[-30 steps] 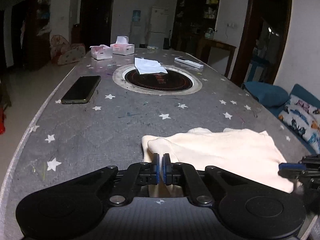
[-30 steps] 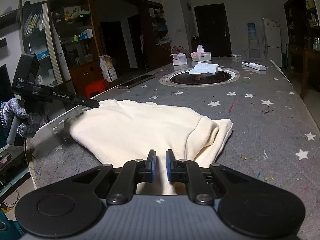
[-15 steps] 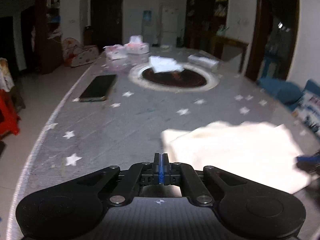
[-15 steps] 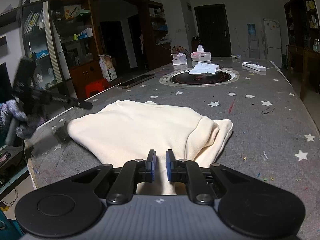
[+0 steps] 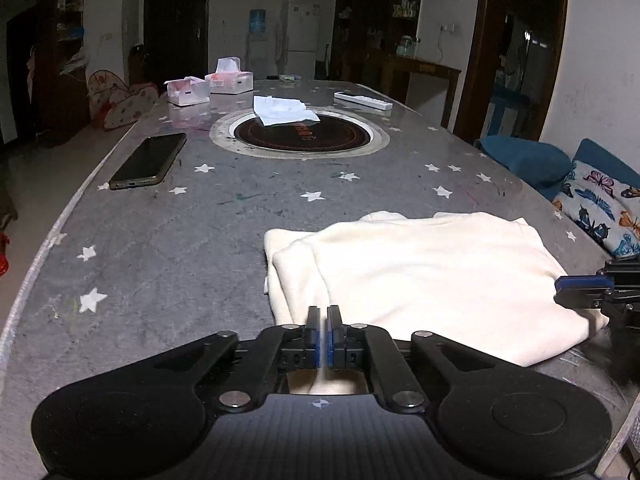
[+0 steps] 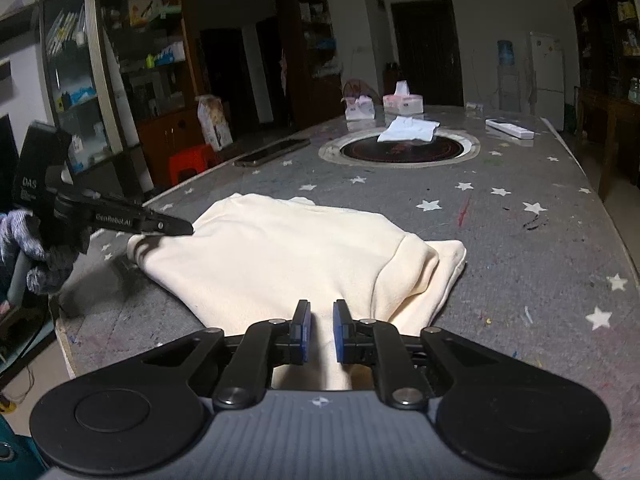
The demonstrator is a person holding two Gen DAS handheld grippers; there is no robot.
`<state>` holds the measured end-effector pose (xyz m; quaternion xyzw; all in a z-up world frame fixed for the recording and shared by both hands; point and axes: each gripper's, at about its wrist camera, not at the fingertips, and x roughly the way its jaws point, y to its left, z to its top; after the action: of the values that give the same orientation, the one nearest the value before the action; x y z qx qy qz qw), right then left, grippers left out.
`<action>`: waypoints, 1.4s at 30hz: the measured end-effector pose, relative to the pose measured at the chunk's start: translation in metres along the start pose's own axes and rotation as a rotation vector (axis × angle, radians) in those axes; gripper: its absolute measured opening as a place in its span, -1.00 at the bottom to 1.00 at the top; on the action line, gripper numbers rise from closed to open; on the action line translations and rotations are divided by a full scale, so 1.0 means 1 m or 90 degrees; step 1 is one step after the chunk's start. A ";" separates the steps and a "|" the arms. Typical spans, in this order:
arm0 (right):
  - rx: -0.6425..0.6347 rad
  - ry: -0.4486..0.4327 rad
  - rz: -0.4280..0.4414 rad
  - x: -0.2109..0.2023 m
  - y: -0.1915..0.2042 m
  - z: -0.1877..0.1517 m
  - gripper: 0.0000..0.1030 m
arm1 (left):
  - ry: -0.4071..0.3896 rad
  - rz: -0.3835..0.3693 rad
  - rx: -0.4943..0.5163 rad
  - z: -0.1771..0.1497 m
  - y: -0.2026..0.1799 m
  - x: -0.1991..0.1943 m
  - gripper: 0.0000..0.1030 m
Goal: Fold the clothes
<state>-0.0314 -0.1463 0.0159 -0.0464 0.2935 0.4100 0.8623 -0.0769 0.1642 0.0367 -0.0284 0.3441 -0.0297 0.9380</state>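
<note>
A cream garment lies folded on the grey star-patterned table, near its front edge. My left gripper is shut on the garment's near left corner; a thin edge of cloth shows between the pads. In the right wrist view the garment spreads ahead, and my right gripper stands slightly open over its near edge with cloth between the fingers. The left gripper shows at the garment's left corner. The right gripper shows at the garment's right end in the left wrist view.
A phone lies at the left. A round inset hotplate with a white cloth sits mid-table. Two tissue boxes and a remote lie at the far end. A blue sofa with cushions stands to the right.
My left gripper pulled back off the garment's corner, then came forward again and closed on it. My right gripper has opened a little over the near edge.
</note>
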 end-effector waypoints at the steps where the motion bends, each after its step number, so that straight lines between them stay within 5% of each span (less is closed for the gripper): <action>1: -0.001 0.005 0.004 -0.001 0.000 0.004 -0.65 | -0.001 -0.006 -0.002 0.003 0.000 -0.001 -0.88; 3: -0.005 0.011 0.014 -0.001 0.001 0.013 -0.47 | -0.005 -0.015 -0.004 0.011 0.000 -0.002 -0.87; 16: -0.017 0.043 -0.007 0.058 -0.009 0.074 -0.47 | 0.025 -0.045 0.023 0.055 -0.020 0.060 -0.86; 24: 0.005 0.088 -0.030 0.094 -0.021 0.073 -0.62 | 0.020 -0.060 0.026 0.060 -0.023 0.066 -0.83; 42: -0.042 0.068 -0.032 0.081 0.000 0.083 -0.61 | 0.008 -0.078 0.022 0.063 -0.032 0.069 -0.64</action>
<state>0.0473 -0.0647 0.0403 -0.1043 0.3241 0.3944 0.8535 0.0158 0.1290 0.0426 -0.0327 0.3471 -0.0929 0.9327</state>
